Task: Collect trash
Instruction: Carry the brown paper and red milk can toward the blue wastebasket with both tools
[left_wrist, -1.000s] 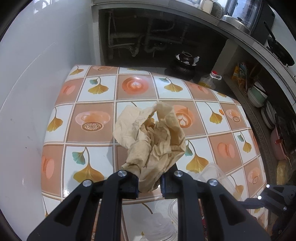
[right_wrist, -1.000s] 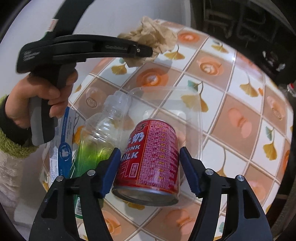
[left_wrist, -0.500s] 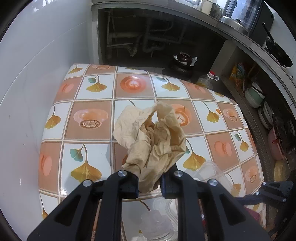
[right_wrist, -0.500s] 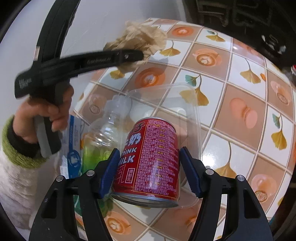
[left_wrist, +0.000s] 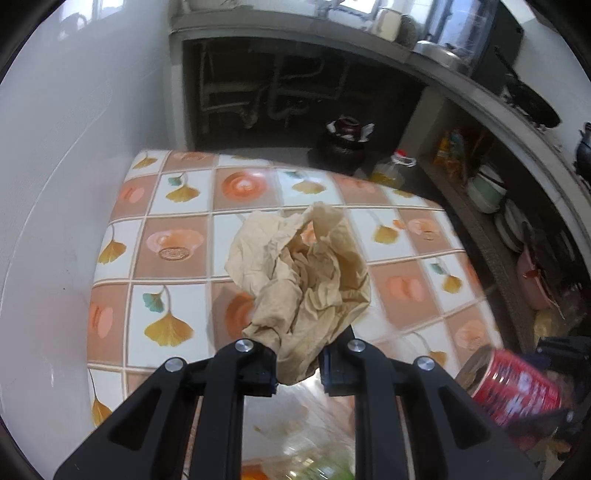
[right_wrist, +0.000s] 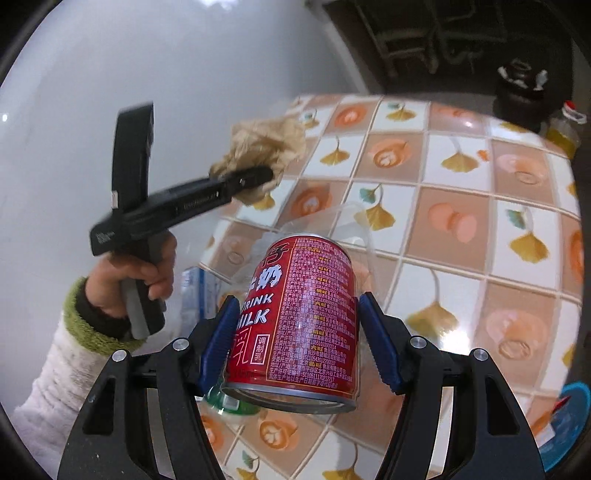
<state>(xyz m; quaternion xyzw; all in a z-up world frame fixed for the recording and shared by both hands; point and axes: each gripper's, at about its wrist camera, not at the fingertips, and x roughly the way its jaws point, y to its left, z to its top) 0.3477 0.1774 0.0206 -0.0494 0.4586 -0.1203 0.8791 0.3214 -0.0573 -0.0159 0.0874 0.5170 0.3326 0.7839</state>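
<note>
Our left gripper (left_wrist: 297, 369) is closed on the crumpled paper (left_wrist: 301, 273), our right gripper (right_wrist: 297, 343) clamps the red can (right_wrist: 299, 317) lengthwise; both hang above the table (right_wrist: 461, 229), so the blue bin (right_wrist: 569, 417) at right lies nearer the can.

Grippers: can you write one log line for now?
left gripper: shut on crumpled paper | right gripper: shut on red can

Table (right_wrist: 454, 221), covered in tiled ginkgo-leaf cloth: a clear plastic container (right_wrist: 347, 225) and plastic bottle (right_wrist: 229, 402) are seen lying beneath the right tool.
</note>
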